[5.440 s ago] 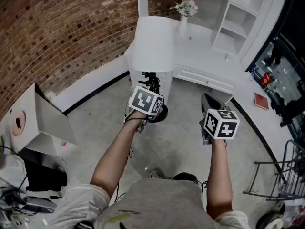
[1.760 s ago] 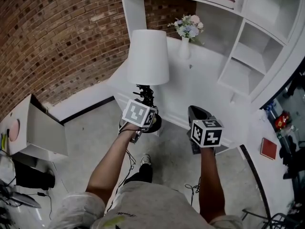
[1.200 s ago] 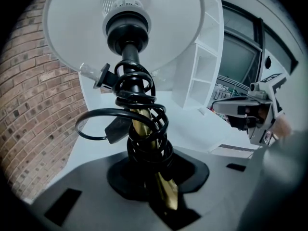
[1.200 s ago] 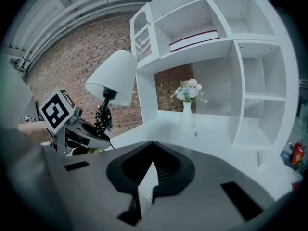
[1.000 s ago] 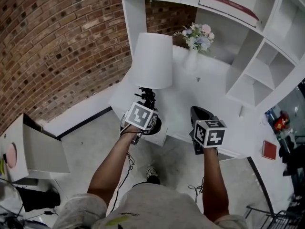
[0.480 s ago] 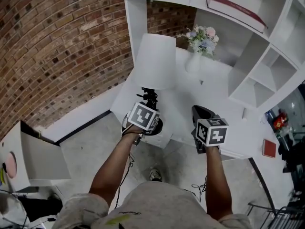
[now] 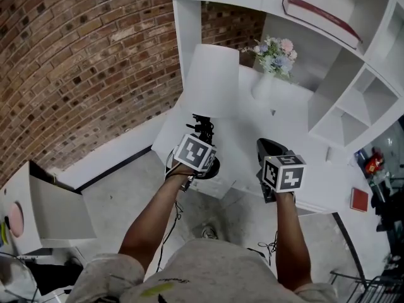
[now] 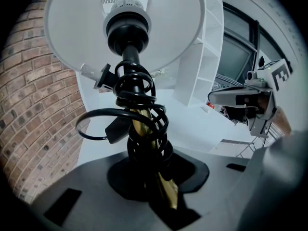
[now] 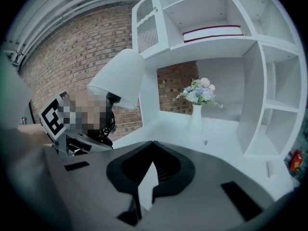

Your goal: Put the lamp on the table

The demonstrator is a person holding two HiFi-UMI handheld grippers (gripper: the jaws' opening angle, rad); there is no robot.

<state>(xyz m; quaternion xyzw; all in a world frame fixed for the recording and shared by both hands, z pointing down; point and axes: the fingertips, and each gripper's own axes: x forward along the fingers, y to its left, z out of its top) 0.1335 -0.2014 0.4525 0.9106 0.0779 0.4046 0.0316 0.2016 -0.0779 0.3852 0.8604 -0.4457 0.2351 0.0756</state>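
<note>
Lamp (image 7: 211,84) hangs tilted in the air over the near edge of the white table (image 7: 303,131); it is not yet set down. The left gripper (image 8: 154,177) pinches its thin brass stem (image 8: 144,129) low, under the wound black cord (image 8: 139,88). The right gripper (image 9: 147,177) is empty, its 2 jaws pressed together. I judge the lamp light but top-heavy. The stem looks stiff and smooth, so it may swing or slip. The shade (image 8: 72,32) seems fragile, so it is better to hold the stem near the base (image 7: 216,167).
</note>
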